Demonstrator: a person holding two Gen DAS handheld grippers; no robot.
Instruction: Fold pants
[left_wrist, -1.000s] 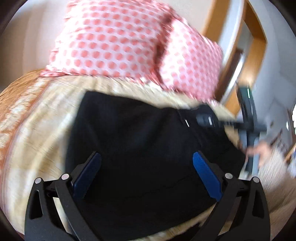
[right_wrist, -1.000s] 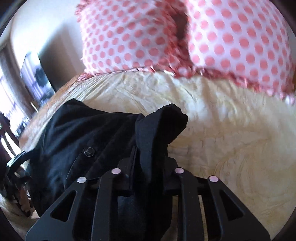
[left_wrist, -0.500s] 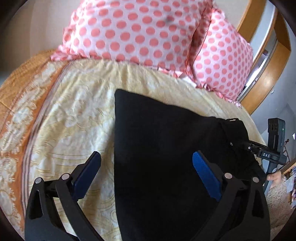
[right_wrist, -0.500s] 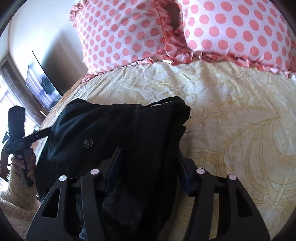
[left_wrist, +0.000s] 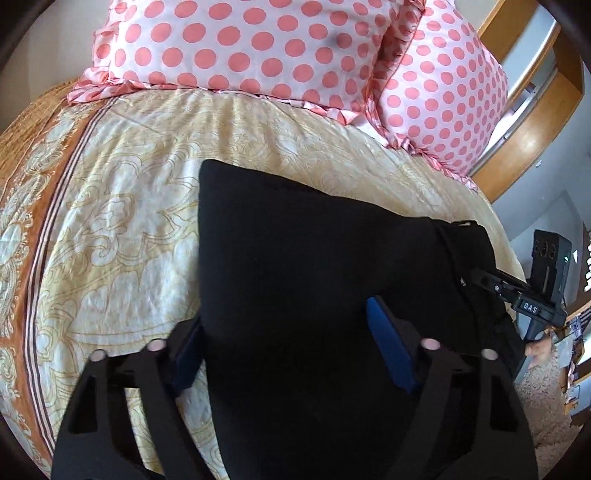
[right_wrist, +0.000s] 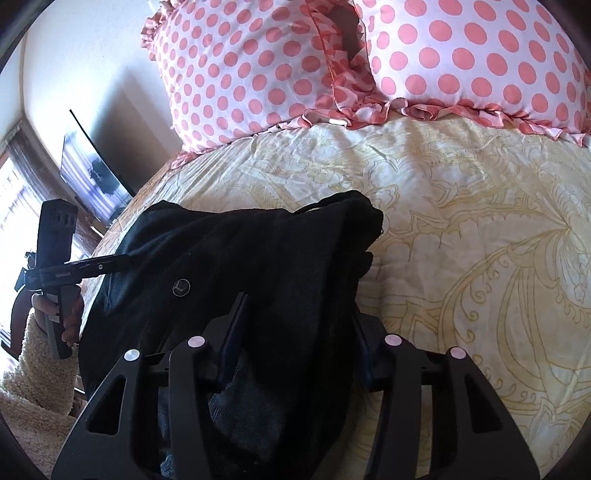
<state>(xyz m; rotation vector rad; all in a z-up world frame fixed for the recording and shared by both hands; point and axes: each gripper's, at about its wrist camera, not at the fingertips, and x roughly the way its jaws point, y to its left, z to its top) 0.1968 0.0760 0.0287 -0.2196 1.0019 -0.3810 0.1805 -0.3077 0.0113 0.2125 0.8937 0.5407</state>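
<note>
The black pants (left_wrist: 314, 266) lie folded flat on the cream patterned bedspread (left_wrist: 122, 229). My left gripper (left_wrist: 284, 354) is open, its blue-padded fingers (left_wrist: 388, 347) straddling the pants' near edge, with cloth lying between them. In the right wrist view the pants (right_wrist: 236, 251) show the waistband end with a round button (right_wrist: 181, 287). My right gripper (right_wrist: 295, 339) is open with bunched waistband cloth between its fingers (right_wrist: 232, 332). The other gripper shows at the far edge of each view: the right one (left_wrist: 532, 295) and the left one (right_wrist: 59, 273).
Two white pillows with pink dots (left_wrist: 258, 48) (left_wrist: 443, 96) lie at the head of the bed. A wooden frame (left_wrist: 528, 92) stands at the right. A dark screen (right_wrist: 92, 173) stands beyond the bed's left side. The bedspread has an orange border (left_wrist: 33, 206).
My right gripper went from shut on the waistband to open. My left gripper's jaws narrowed around the pants' edge. The pants settled flat on the bed.
</note>
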